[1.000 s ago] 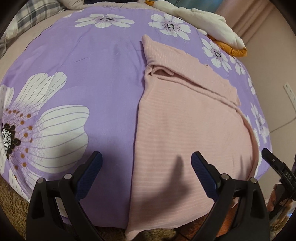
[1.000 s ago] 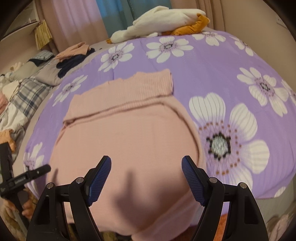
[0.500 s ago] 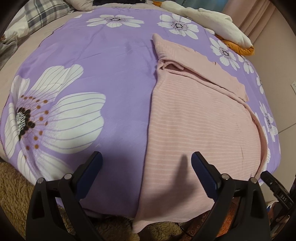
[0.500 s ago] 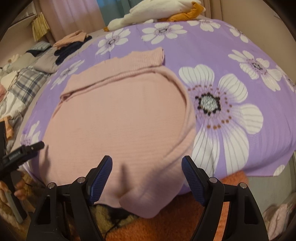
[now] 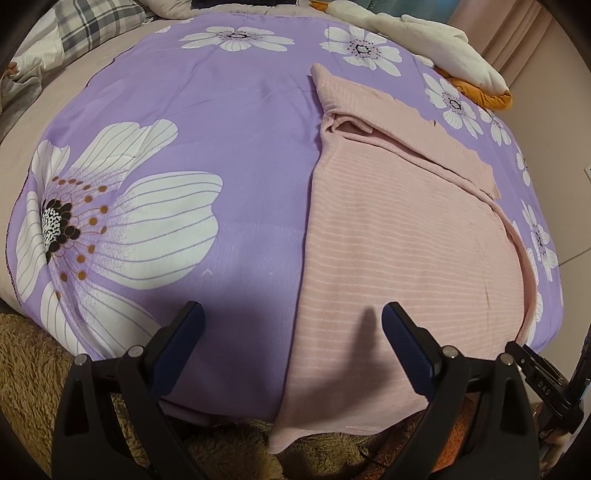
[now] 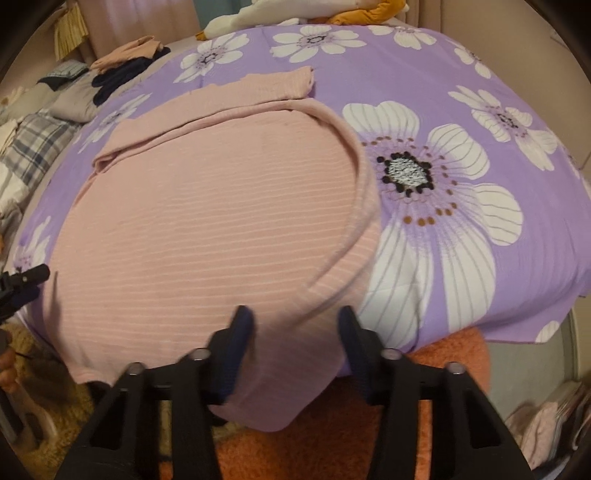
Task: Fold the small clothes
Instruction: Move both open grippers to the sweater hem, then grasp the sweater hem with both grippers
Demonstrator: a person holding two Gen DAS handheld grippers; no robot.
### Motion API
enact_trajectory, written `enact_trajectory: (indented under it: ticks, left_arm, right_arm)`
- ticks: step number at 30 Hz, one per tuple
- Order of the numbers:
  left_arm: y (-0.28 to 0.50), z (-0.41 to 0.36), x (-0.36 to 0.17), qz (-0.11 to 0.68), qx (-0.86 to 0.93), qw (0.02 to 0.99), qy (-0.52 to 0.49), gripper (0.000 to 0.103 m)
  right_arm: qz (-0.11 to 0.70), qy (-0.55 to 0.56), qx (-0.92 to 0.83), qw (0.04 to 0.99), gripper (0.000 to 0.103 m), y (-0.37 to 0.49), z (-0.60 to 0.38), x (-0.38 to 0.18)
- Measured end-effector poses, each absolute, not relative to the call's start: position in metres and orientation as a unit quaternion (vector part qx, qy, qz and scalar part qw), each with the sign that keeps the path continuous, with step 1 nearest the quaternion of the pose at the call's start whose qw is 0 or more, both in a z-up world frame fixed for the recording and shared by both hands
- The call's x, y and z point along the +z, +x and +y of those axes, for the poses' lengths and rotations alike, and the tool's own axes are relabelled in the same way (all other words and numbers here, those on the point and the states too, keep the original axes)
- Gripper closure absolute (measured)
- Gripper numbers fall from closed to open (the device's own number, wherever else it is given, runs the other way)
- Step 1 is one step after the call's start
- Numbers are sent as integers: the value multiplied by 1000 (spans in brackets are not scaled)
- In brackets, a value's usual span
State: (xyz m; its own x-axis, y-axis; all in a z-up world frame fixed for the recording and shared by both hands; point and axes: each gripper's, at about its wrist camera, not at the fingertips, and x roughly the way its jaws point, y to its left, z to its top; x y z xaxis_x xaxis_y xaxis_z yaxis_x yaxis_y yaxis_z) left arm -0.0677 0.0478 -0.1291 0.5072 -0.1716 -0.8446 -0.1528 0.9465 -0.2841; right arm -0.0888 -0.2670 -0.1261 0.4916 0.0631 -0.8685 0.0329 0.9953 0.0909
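The left gripper (image 5: 291,332) hangs with its jaws spread wide and nothing between them, straddling the left edge of the pale pink ribbed knit garment (image 5: 399,251), which lies flat on the purple flower-print bedsheet (image 5: 229,147). The right gripper (image 6: 295,332) is closing its jaws around the garment's lower right hem, where the cloth droops off the bed; the pads do not look pressed home yet. To fold cleanly, both grippers should pinch both layers at the 2 lower corners before lifting.

A bedroom at home: flowered purple bedspread (image 5: 240,122), curtains (image 6: 107,22) (clothes piled behind).
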Motion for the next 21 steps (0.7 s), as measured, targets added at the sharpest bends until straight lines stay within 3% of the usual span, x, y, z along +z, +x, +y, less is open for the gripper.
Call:
enact_trajectory:
  ticks: [1, 3, 10, 21]
  left_arm:
    - [-68, 48, -129, 497, -6, 852, -163, 6]
    - [-68, 48, -129, 497, -7, 852, -164, 6]
    - [-71, 49, -127, 495, -18, 850, -177, 6]
    - [-76, 49, -111, 482, -52, 853, -195, 6]
  right_arm:
    - [502, 48, 7, 864, 70, -89, -268, -125]
    - [497, 52, 14, 866, 92, -91, -269, -124]
    - [478, 113, 86, 867, 95, -88, -277, -98]
    - [353, 145, 182, 906, 96, -30, -271, -6]
